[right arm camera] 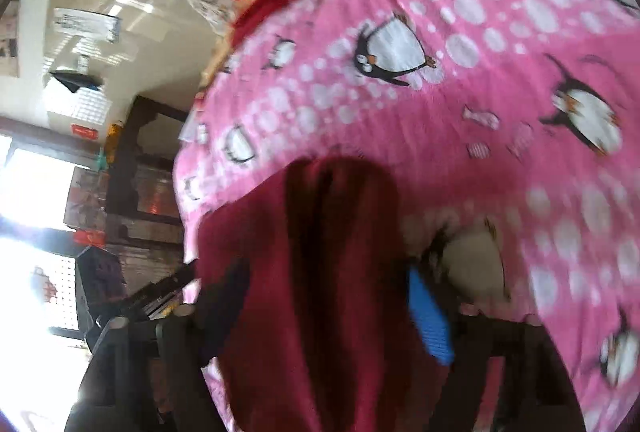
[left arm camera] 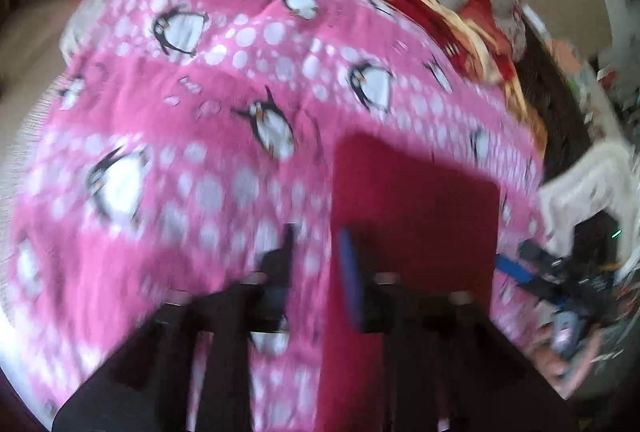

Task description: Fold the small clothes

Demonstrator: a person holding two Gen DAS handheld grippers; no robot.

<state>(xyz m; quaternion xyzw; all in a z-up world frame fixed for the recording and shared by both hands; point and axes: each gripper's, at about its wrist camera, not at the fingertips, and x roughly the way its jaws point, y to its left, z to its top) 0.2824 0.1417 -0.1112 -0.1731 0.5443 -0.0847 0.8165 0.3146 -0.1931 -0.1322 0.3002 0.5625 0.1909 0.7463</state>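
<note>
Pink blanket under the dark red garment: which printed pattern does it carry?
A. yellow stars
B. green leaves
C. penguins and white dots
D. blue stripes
C: the pink blanket shows black-and-white penguins among rows of white dots in both wrist views, with the dark red garment lying on it.

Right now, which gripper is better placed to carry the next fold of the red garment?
Right, tentatively: the red garment bunches between the right gripper fingers; the left gripper has only an edge.
</note>
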